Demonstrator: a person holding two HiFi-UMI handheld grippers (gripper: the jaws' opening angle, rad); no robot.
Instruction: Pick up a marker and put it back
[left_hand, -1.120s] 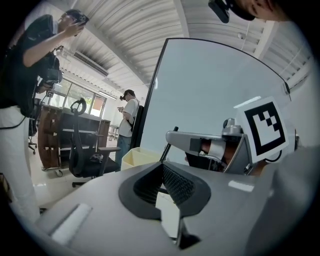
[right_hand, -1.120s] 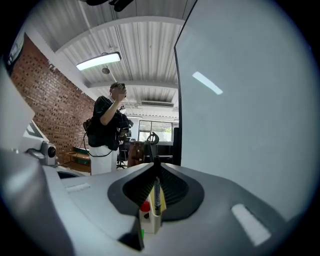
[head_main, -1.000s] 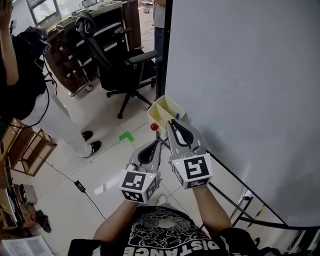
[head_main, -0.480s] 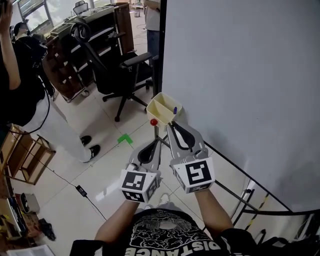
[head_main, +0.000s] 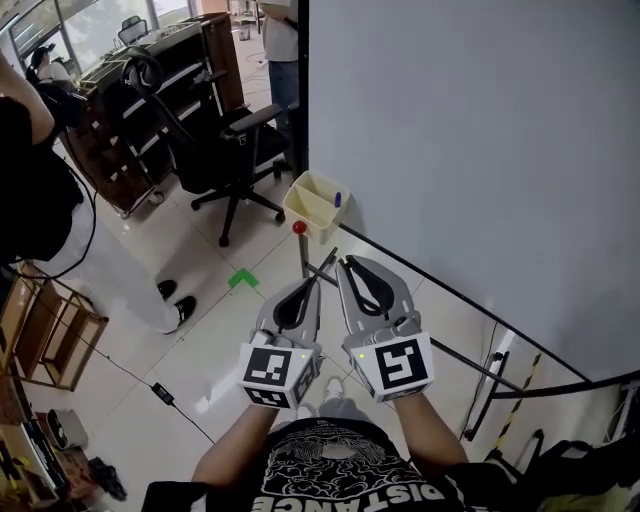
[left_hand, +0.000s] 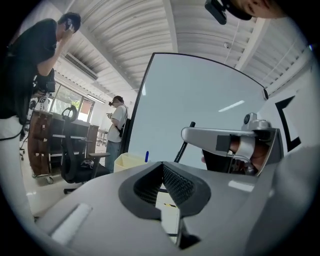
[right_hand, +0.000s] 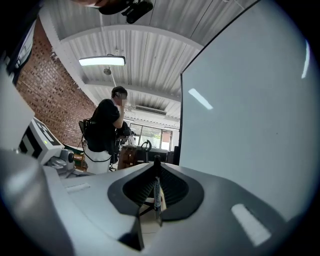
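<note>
The right hand-held gripper (head_main: 348, 264) clamps the black marker (right_hand: 157, 195) upright between its jaws, presumably for return to the yellow bin (head_main: 305, 207) ahead, while the left hand-held gripper (head_main: 312, 286) sits alongside, closed and empty.

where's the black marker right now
The black marker is clamped upright between the jaws of the right gripper. In the head view it sits centre frame, just short of the yellow tray at the whiteboard's lower corner.
</note>
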